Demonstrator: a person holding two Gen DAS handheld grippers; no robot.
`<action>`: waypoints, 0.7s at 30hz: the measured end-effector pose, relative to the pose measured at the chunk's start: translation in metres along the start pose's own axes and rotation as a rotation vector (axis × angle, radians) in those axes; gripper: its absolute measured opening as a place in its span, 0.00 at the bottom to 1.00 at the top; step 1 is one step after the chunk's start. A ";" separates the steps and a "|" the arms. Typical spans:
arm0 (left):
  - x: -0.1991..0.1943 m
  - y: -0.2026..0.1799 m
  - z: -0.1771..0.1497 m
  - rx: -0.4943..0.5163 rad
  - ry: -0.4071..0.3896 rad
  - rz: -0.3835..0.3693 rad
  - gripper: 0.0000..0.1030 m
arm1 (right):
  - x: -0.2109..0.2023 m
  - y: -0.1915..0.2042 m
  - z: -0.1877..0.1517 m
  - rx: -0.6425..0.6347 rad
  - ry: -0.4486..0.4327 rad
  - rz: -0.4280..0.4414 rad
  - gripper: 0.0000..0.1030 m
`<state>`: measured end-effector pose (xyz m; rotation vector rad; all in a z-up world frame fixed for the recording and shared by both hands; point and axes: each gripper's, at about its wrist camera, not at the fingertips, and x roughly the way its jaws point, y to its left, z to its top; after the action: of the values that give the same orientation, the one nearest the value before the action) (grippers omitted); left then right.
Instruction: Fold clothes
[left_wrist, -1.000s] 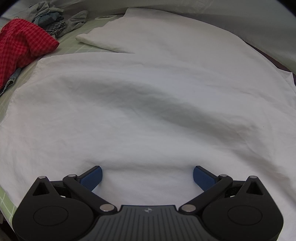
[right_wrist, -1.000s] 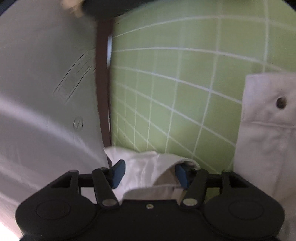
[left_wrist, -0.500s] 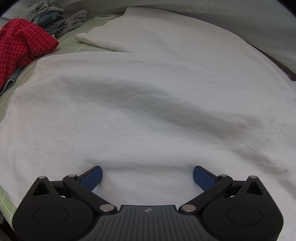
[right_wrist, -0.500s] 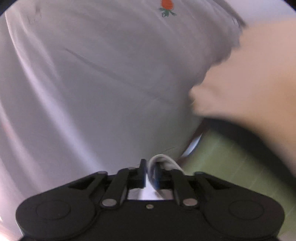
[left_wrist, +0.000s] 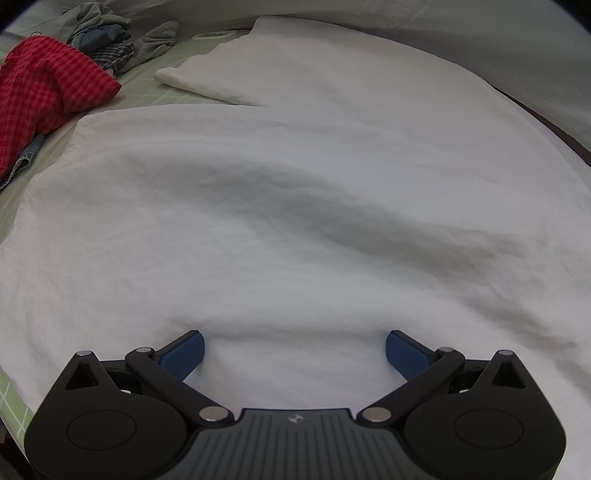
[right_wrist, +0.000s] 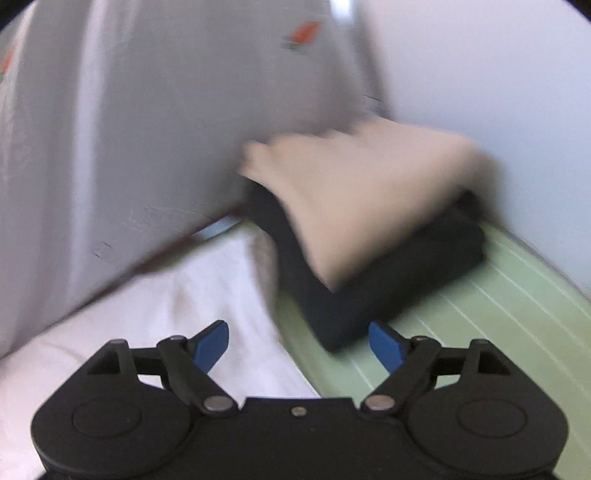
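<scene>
A: Is the folding getting far?
B: Not yet. The white shirt (left_wrist: 295, 206) is lying on the desk (right_wrist: 498, 295), one sleeve (left_wrist: 218, 79) folded in.
A: The claws?
B: Left claw (left_wrist: 294, 349) is pressing wide open on the shirt, gripping nothing; right claw (right_wrist: 297, 341) is opening, empty.

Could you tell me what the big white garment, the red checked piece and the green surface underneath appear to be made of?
White garment: thin woven cloth, likely cotton, matte, with soft creases and a fine weave showing near the left gripper.
Red checked cloth: soft woven fabric, gingham pattern, matte, lying crumpled.
Green mat: smooth sheet with printed white grid lines, probably vinyl or rubber; I cannot be sure.
</scene>
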<state>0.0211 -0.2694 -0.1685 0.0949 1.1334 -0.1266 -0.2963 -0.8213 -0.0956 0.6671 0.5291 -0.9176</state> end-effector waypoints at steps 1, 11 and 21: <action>0.000 0.000 0.000 -0.001 -0.001 0.000 1.00 | -0.004 -0.011 -0.013 0.048 0.017 -0.017 0.81; -0.004 -0.001 -0.008 -0.004 -0.039 0.002 1.00 | -0.001 -0.038 -0.080 0.290 0.130 -0.069 0.49; -0.028 0.030 -0.032 -0.077 -0.014 -0.073 1.00 | -0.060 -0.049 -0.089 0.174 0.007 -0.135 0.13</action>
<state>-0.0145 -0.2344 -0.1562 -0.0159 1.1269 -0.1482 -0.3801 -0.7463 -0.1302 0.7992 0.5081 -1.0970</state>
